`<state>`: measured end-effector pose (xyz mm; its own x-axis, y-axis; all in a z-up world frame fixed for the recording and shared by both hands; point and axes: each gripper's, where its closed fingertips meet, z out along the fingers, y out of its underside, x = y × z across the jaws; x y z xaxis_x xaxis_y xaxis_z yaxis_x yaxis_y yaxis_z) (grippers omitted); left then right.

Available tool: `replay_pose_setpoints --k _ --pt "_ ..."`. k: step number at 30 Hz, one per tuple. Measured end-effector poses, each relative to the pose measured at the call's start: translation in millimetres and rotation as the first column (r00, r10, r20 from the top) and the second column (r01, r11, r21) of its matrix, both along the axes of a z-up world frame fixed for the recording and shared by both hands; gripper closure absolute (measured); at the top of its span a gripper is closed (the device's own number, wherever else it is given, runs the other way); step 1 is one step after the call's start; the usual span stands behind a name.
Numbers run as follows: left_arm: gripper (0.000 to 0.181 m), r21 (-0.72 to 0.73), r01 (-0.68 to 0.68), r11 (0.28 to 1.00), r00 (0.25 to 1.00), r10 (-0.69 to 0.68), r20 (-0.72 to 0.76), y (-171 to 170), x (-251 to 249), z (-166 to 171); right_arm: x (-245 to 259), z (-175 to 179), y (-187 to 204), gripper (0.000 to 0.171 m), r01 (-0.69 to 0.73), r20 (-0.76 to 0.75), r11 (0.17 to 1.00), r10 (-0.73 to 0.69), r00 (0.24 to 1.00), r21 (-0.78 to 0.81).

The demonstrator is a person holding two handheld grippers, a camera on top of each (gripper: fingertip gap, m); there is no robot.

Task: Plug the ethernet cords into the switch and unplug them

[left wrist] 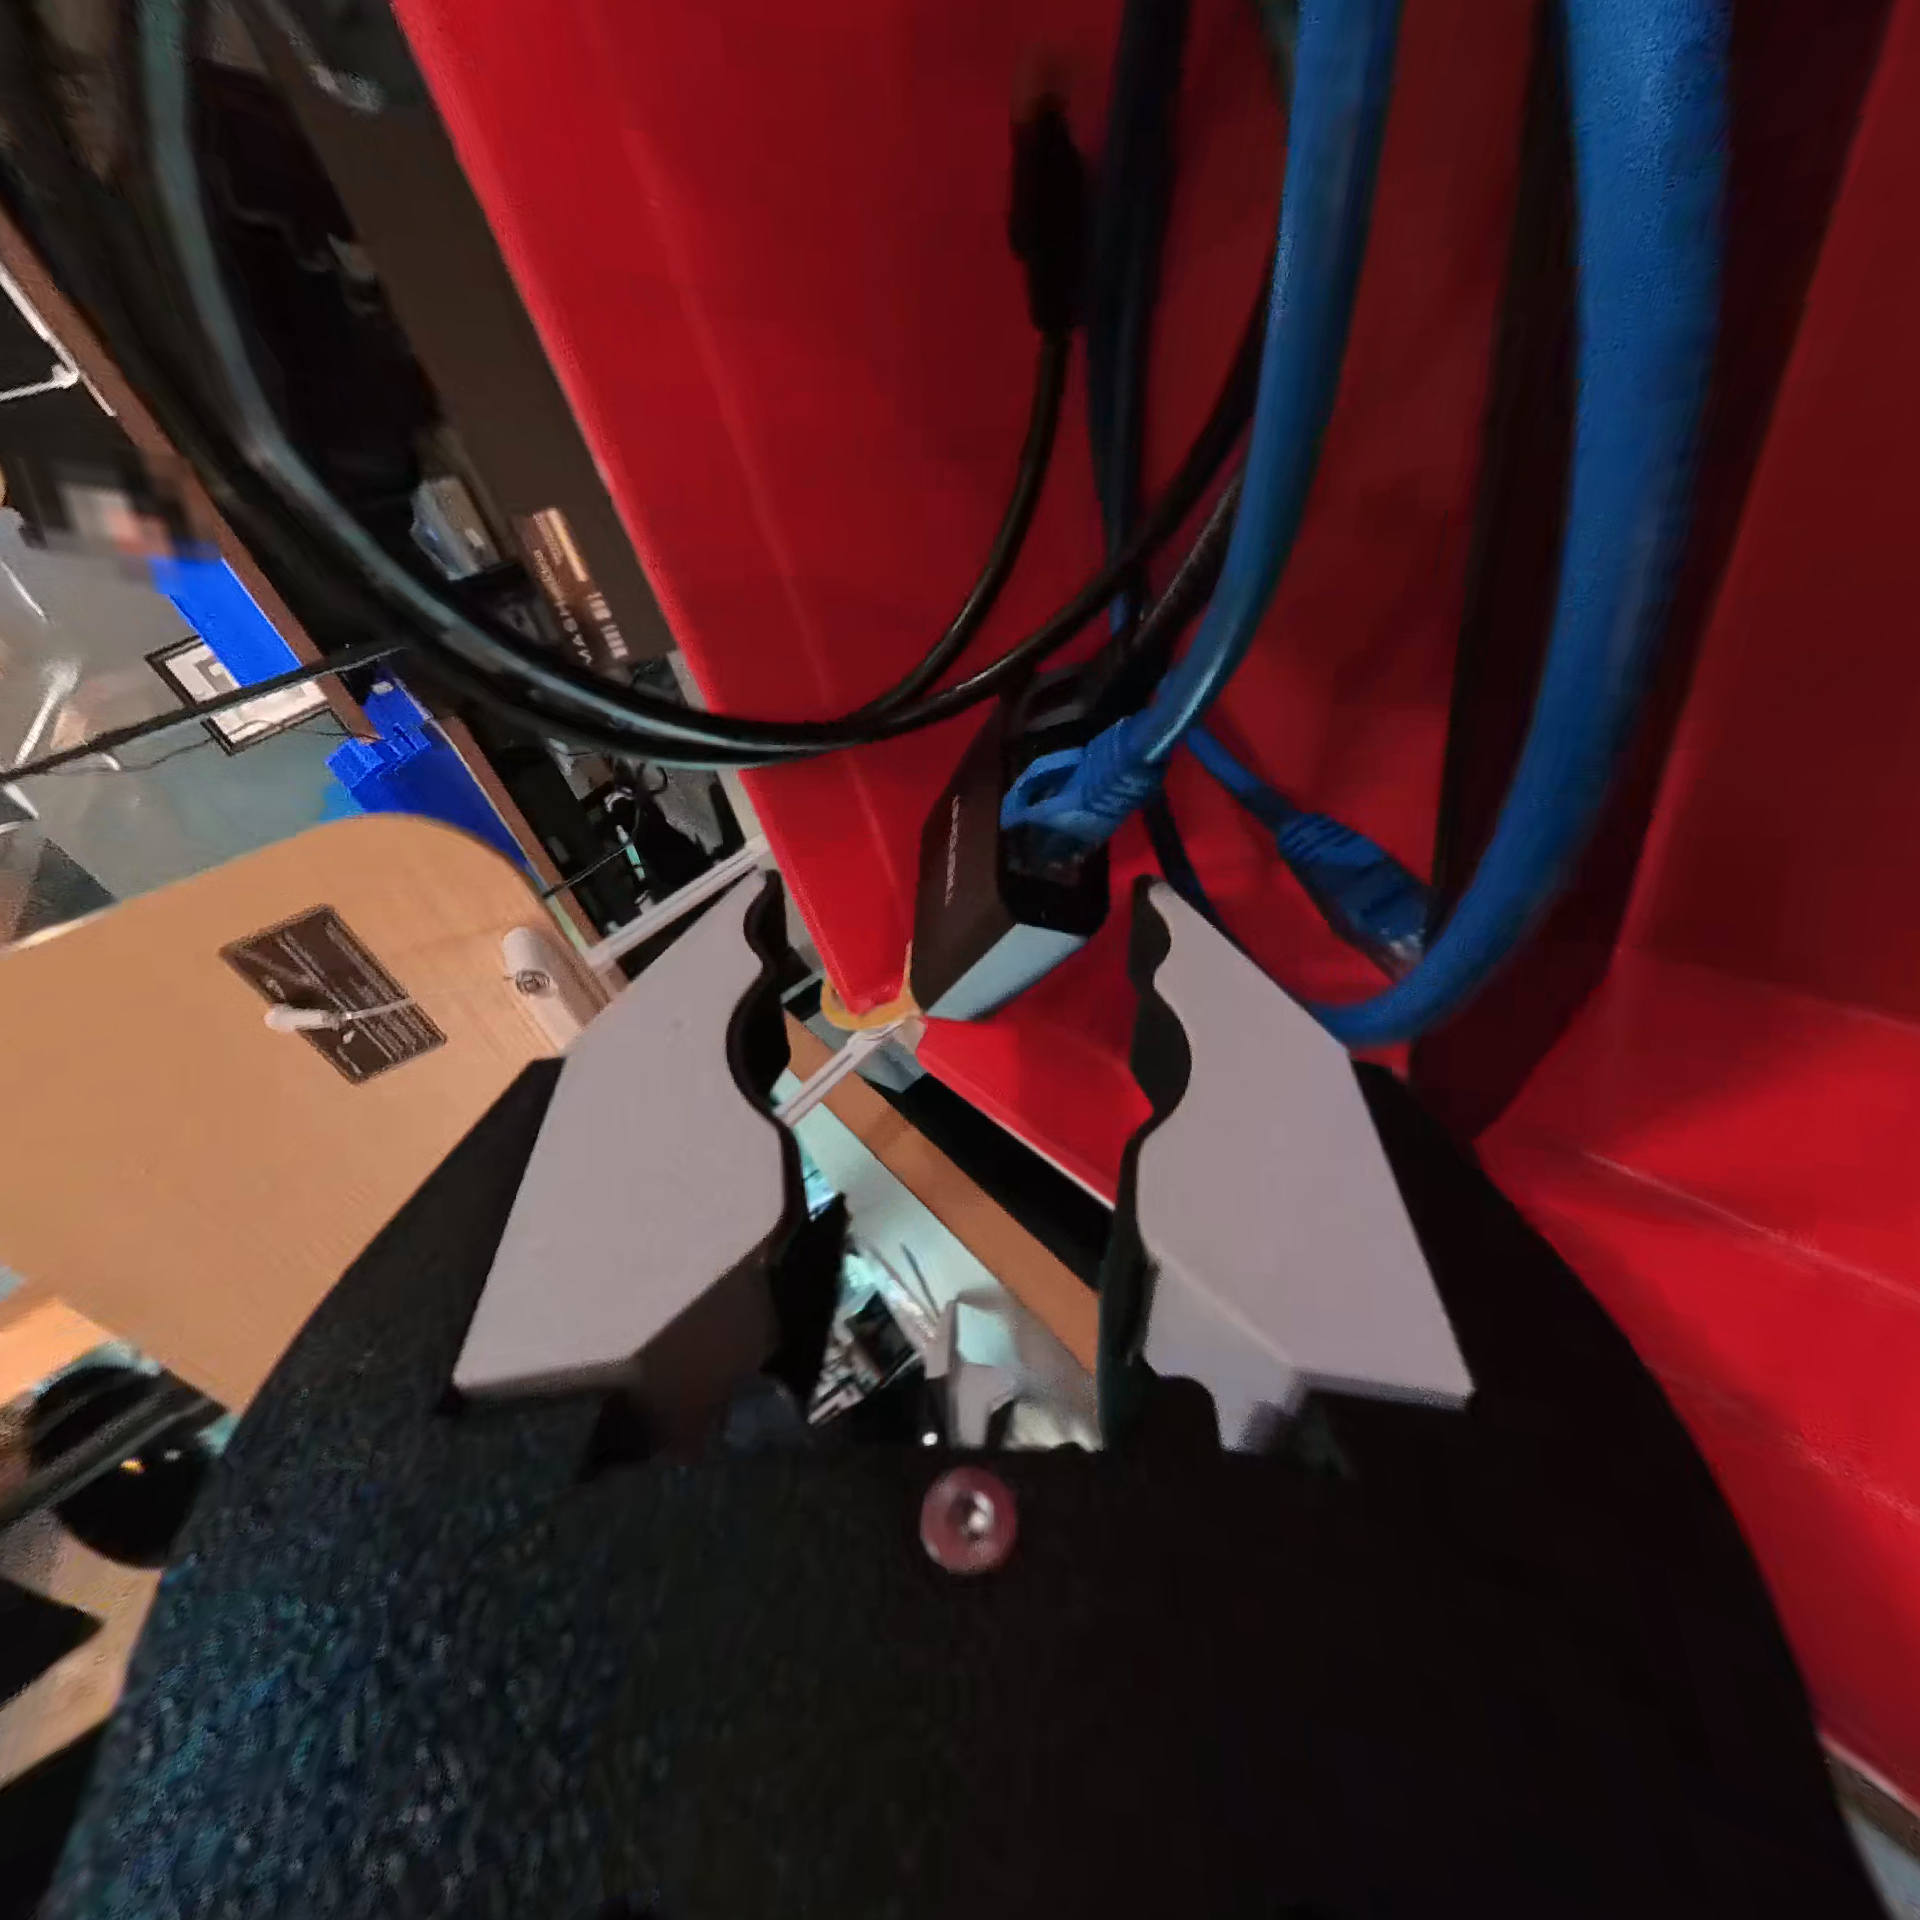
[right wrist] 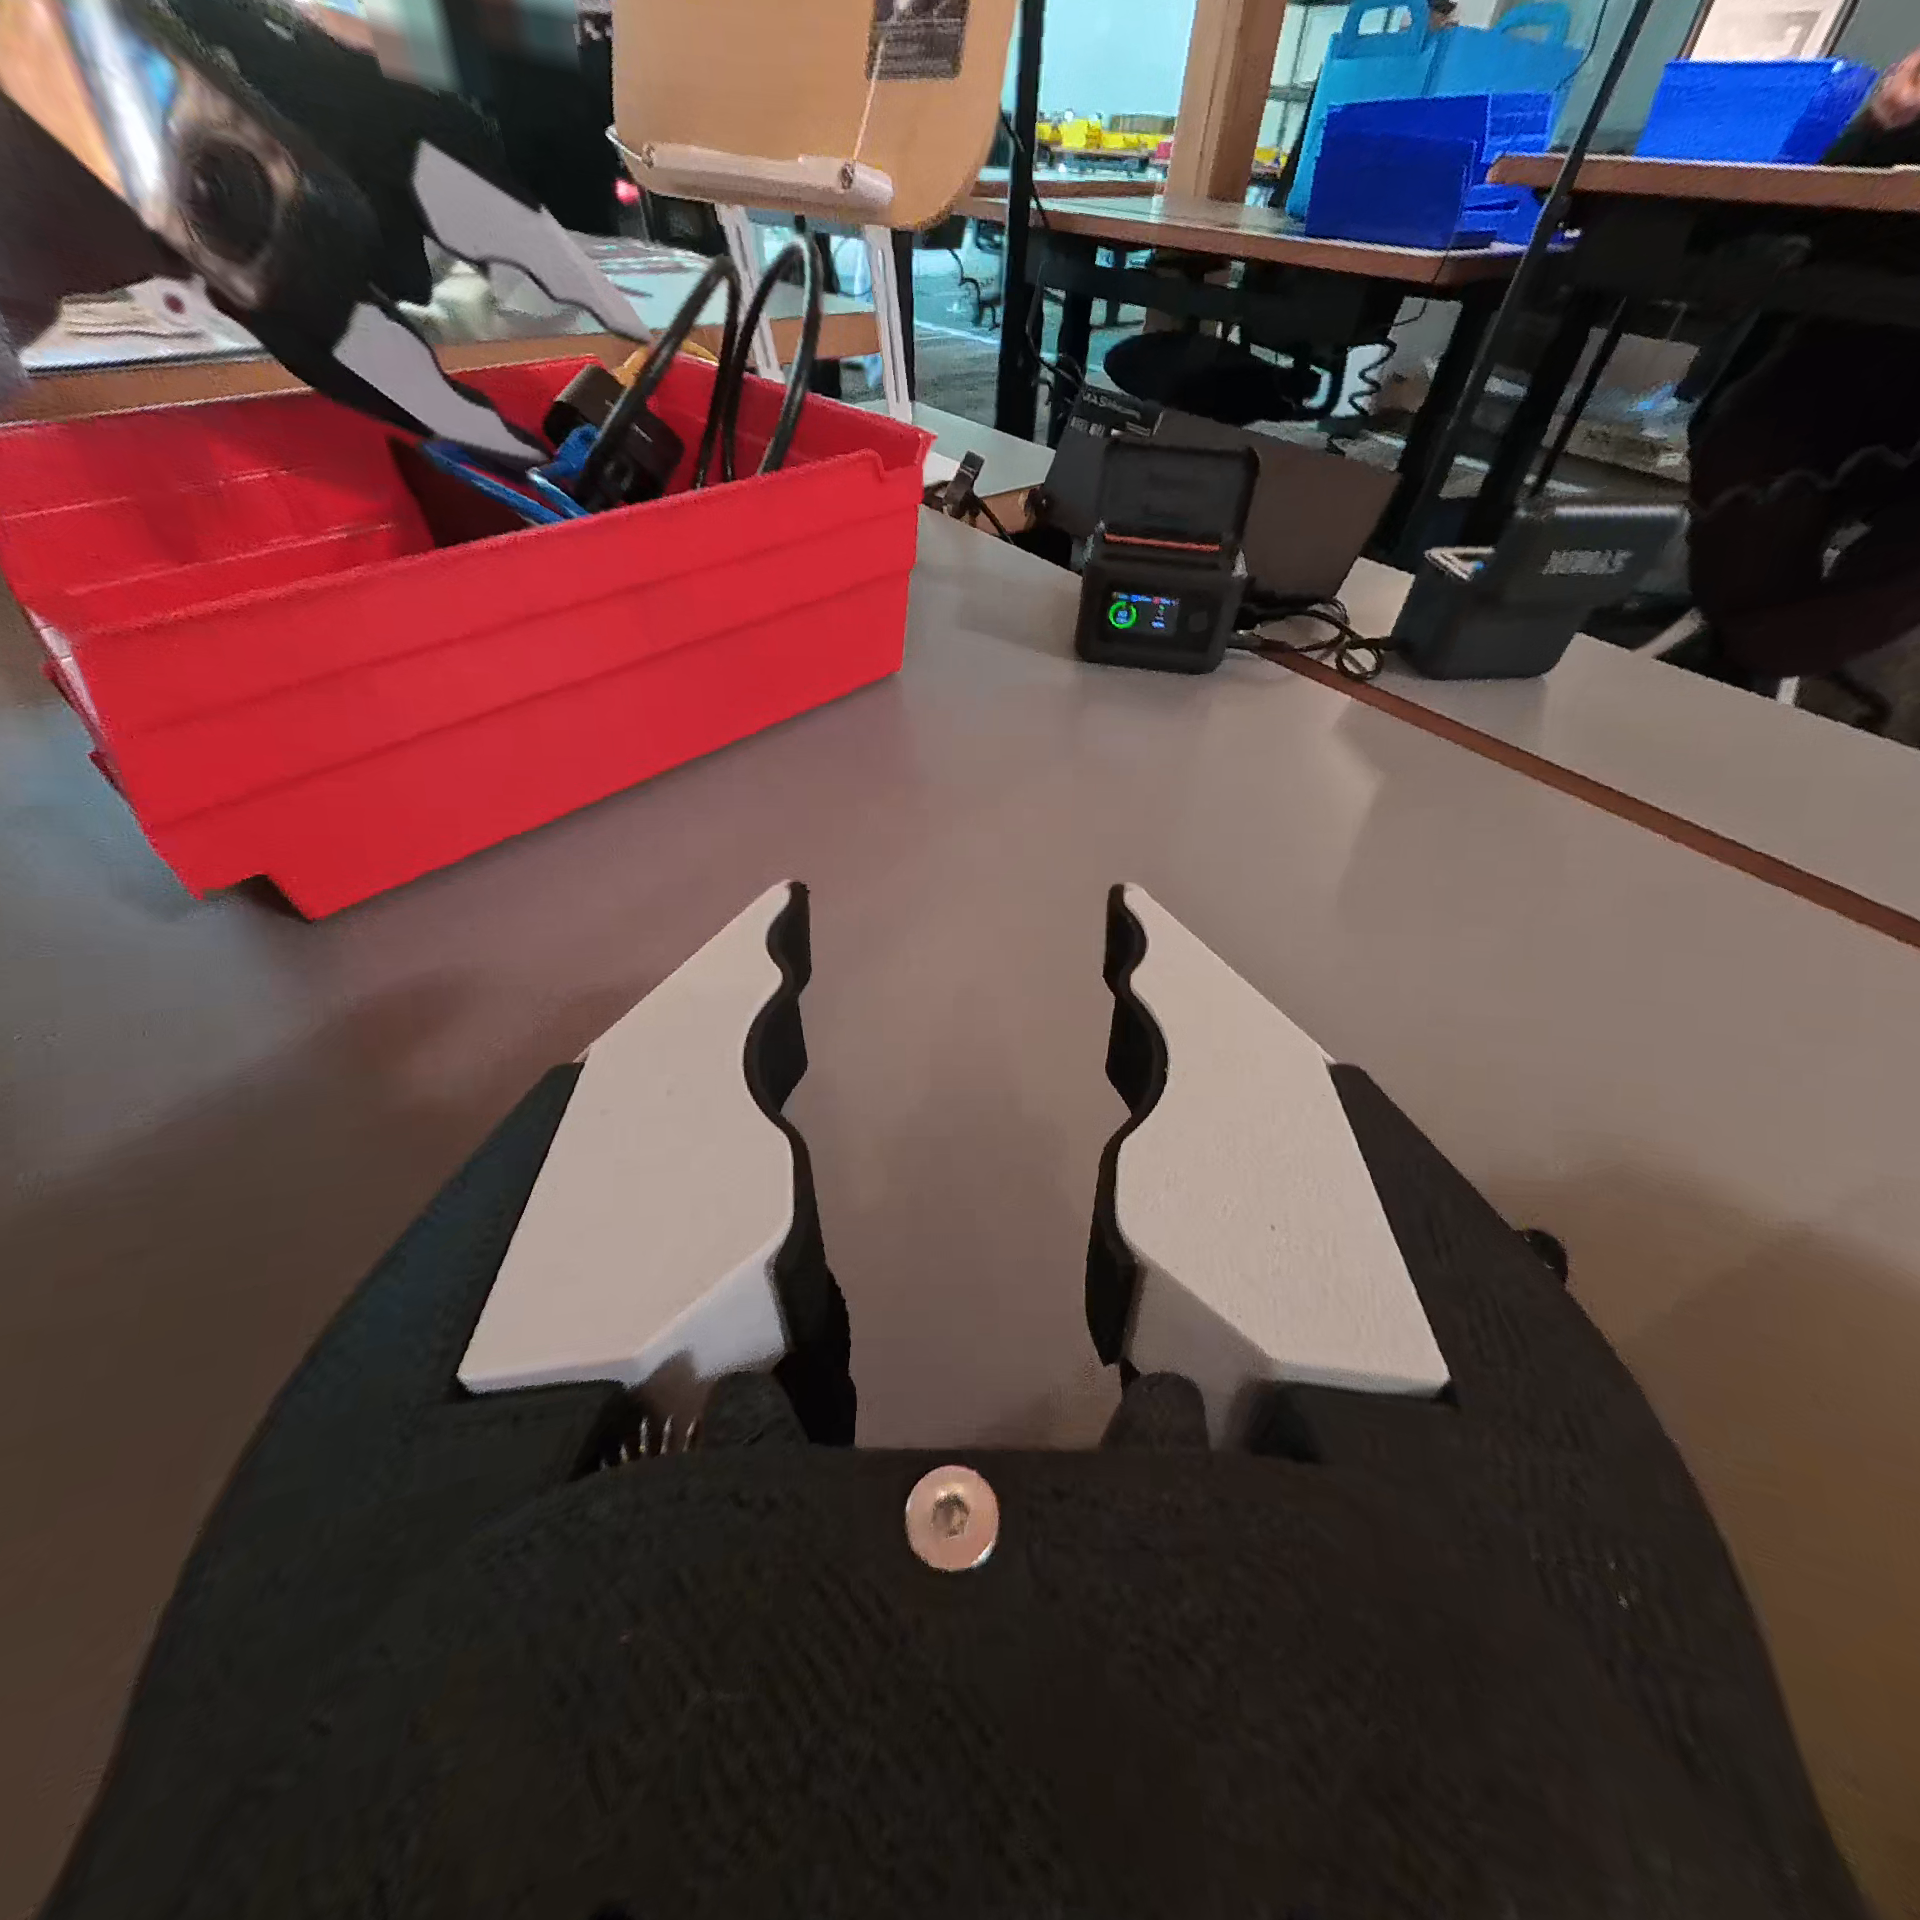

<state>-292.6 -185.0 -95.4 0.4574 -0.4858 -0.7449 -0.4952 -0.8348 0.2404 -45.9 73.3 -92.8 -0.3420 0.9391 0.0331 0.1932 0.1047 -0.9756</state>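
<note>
In the right wrist view, the right gripper [right wrist: 956, 914] is nearest, with its white and black fingers [right wrist: 665, 1143] spread apart and nothing between them. It hovers low over the smooth grey desk [right wrist: 1143, 831].

Farther to the left on this desk stands the red plastic bin [right wrist: 499, 665], open at the top. The left gripper [right wrist: 520, 416] reaches down into the bin from the upper left. Its fingers are spread too and they hold nothing.

In the left wrist view, the fingertips of the left gripper [left wrist: 956, 894] are just before the small black and silver switch [left wrist: 987, 894], which leans in a corner of the red plastic bin [left wrist: 831, 416]. One blue ethernet cord [left wrist: 1081, 790] has its plug in the switch. A second blue ethernet plug [left wrist: 1351, 873] lies free just beside it on the right, and the blue cable loops [left wrist: 1621, 520] lie along the bin wall. Thin black cables [left wrist: 727, 717] also run to the switch.

Behind the bin, on the desk, a small dark device with a lit screen [right wrist: 1153, 613] stands, and beside it a dark grey box [right wrist: 1517, 592]. Far behind there are blue plastic crates [right wrist: 1455, 166] on another table.
</note>
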Motion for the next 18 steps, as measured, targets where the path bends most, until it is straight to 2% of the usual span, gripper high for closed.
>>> replay_pose_setpoints --k 2,5,8,13,18 --pt "0.121 -0.063 0.011 0.998 1.0 -0.013 -0.02 2 -7 -9 0 -3 4 0.115 0.007 0.004 1.0 -0.007 1.0 -0.018" --pt "0.129 -0.082 0.008 0.997 0.998 -0.013 -0.064 6 -18 -13 0 -6 9 0.115 0.012 0.01 0.998 -0.012 1.0 -0.055" --pt "0.157 -0.07 -0.012 0.997 0.997 0.006 -0.083 6 -22 -15 1 -5 12 0.115 0.015 0.007 0.997 -0.015 1.0 -0.07" --pt "0.159 0.035 -0.051 0.998 0.984 0.056 -0.166 3 -25 1 0 -8 17 0.114 0.024 0.014 0.997 -0.023 1.0 -0.079" --pt "0.16 0.262 -0.114 0.958 0.967 0.168 -0.192 -7 -21 44 1 -7 17 0.111 0.014 0.004 0.996 -0.014 1.0 -0.089"
